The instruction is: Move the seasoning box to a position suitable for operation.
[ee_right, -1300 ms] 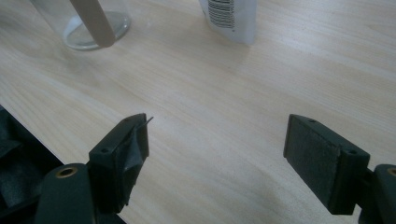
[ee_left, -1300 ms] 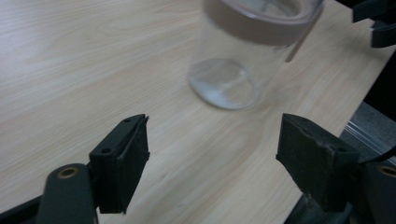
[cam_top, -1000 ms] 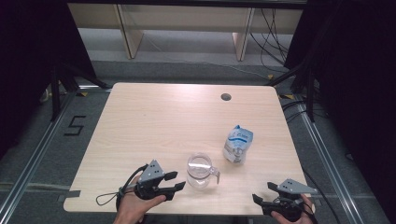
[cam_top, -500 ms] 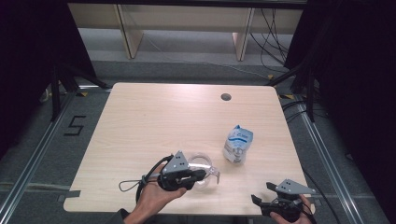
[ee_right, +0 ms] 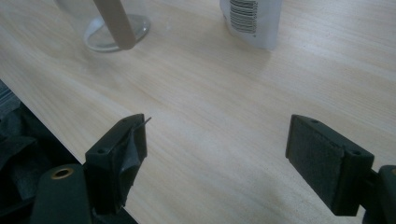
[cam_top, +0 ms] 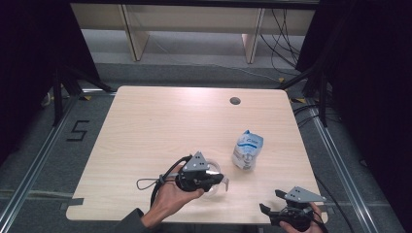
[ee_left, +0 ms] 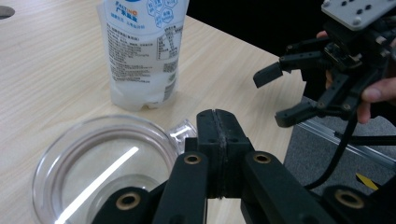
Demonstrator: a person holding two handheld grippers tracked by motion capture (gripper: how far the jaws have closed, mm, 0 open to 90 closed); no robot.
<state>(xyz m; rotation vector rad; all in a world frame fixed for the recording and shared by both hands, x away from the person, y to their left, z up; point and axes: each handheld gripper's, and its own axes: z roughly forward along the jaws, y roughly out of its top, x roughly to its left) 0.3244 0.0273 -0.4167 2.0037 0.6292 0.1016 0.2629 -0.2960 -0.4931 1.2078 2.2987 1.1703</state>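
Observation:
A clear plastic jug (cam_top: 217, 168) stands near the table's front edge, and I look into its round mouth (ee_left: 93, 158) in the left gripper view. My left gripper (cam_top: 216, 179) hovers over its right side. The jaws are pressed together (ee_left: 219, 126) where the jug's clear handle (ee_left: 183, 130) runs in under them. A white pouch with blue print (cam_top: 248, 149) stands upright just right of the jug (ee_left: 142, 51). My right gripper (cam_top: 271, 202) is held at the front right edge, open with nothing between its fingers (ee_right: 224, 154). It also shows in the left gripper view (ee_left: 275, 95).
The light wood table (cam_top: 160, 126) has a round cable hole (cam_top: 235, 101) at the back right. Shelving and cables lie on the floor beyond the table. In the right gripper view the jug's base (ee_right: 116, 32) and the pouch's bottom (ee_right: 254, 18) are far ahead.
My left gripper has moved right from the table's front edge onto the jug and has shut there. The right gripper, jug and pouch have stayed put.

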